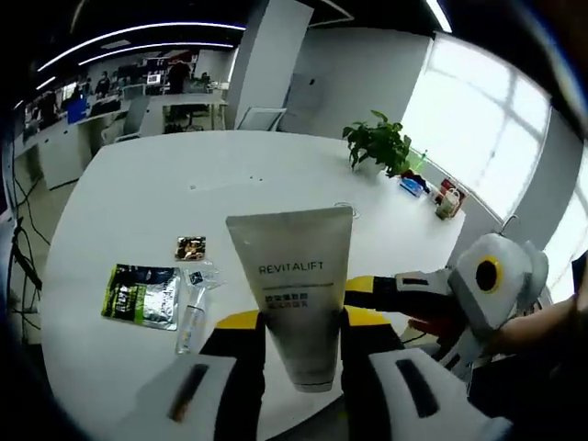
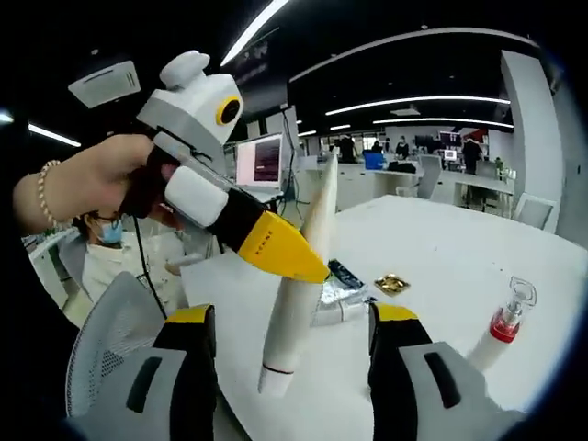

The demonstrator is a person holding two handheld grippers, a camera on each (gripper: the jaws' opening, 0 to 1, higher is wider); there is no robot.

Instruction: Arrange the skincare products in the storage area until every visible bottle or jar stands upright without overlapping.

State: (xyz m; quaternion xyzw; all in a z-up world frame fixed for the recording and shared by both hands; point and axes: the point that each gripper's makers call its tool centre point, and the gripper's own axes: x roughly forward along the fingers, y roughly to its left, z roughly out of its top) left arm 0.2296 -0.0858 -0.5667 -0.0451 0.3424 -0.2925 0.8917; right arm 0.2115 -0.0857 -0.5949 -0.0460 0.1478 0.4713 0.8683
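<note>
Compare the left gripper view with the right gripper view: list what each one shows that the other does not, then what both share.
Left gripper view: the REVITALIFT lettering on the tube's front, a potted plant and a green sachet.

Right gripper view: a pump bottle with a red collar lying on the table, the hand holding the left claw, and the tube edge-on.

Both: the white tube gripped by the left claw and held above the white table, a small gold packet, and the right claw open near the tube.
</note>
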